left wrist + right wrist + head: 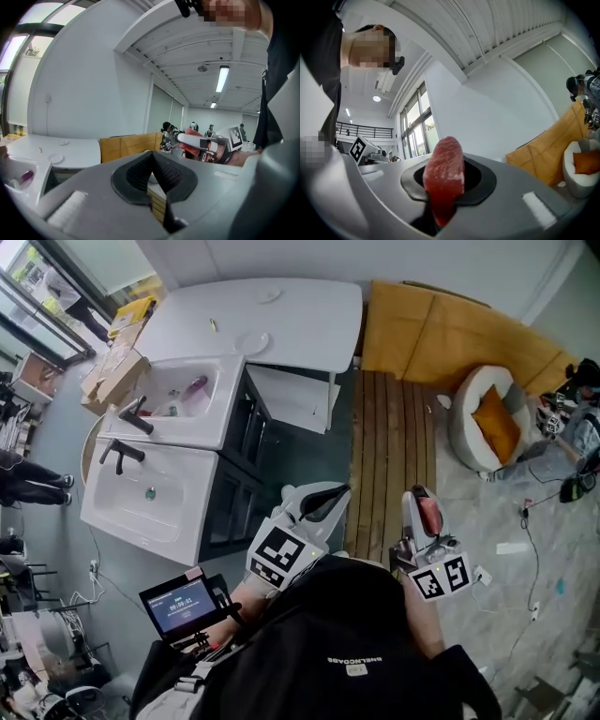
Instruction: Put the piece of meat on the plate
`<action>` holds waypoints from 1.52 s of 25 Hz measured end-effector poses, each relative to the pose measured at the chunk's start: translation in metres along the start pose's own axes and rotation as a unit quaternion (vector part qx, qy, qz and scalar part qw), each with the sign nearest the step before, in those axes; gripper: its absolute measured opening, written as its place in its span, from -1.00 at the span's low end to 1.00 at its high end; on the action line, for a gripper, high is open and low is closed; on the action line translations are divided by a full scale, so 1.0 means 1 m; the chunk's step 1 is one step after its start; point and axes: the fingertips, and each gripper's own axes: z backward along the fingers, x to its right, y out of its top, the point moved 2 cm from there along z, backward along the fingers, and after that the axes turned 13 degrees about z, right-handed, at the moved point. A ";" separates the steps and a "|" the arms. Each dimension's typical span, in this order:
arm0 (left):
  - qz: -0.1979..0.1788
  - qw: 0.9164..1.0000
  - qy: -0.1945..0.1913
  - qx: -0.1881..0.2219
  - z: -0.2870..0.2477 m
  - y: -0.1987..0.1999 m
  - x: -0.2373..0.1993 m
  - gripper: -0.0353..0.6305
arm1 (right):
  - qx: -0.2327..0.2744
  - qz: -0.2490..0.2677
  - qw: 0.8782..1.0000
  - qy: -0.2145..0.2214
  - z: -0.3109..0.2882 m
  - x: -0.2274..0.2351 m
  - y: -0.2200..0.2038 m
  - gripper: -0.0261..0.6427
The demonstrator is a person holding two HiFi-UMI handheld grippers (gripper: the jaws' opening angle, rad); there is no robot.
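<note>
Right gripper view: the piece of meat (444, 178), red and marbled, is being gripped edge-on in the closed jaws of the right gripper (440, 204). It is being carried well apart from the plate (253, 341) on the white tabletop (309, 324). It is being judged soft, light and slippery, best taken mid-slab. The left gripper (157, 178) is seemingly being held with its jaws together, empty.

light: bright, even; source: ceiling tube (223, 78), windows (412, 133); edges: fisheye-bent, dark vignette; focus: sharp
</note>
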 end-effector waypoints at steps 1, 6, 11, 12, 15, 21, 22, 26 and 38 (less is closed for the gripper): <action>0.003 1.000 0.001 -0.001 -0.002 0.001 -0.006 -0.83 | -0.002 0.000 1.000 -0.002 -0.005 0.001 -0.001 -0.72; 0.017 1.000 -0.005 -0.005 -0.017 0.009 -0.035 -0.83 | -0.012 0.000 1.000 -0.010 -0.034 0.014 -0.008 -0.72; 0.020 1.000 -0.012 -0.007 -0.033 0.029 -0.074 -0.83 | -0.022 -0.003 1.000 -0.015 -0.076 0.025 -0.013 -0.72; 0.020 1.000 -0.012 -0.009 -0.036 0.033 -0.083 -0.83 | -0.023 -0.002 1.000 -0.014 -0.086 0.027 -0.014 -0.72; 0.025 1.000 -0.009 -0.012 -0.046 0.045 -0.110 -0.83 | -0.029 -0.005 1.000 -0.012 -0.113 0.030 -0.019 -0.72; 0.032 0.999 -0.008 -0.017 -0.060 0.060 -0.154 -0.83 | -0.044 -0.014 0.999 -0.007 -0.160 0.036 -0.034 -0.72; 0.034 0.999 -0.006 -0.019 -0.061 0.061 -0.162 -0.83 | -0.047 -0.015 0.999 -0.006 -0.168 0.037 -0.036 -0.72; 0.041 0.999 0.000 -0.020 -0.060 0.069 -0.194 -0.83 | -0.057 -0.019 0.998 -0.005 -0.197 0.037 -0.046 -0.72; 0.065 0.997 0.012 -0.024 -0.050 0.086 -0.307 -0.83 | -0.084 -0.013 0.996 -0.004 -0.302 0.023 -0.075 -0.72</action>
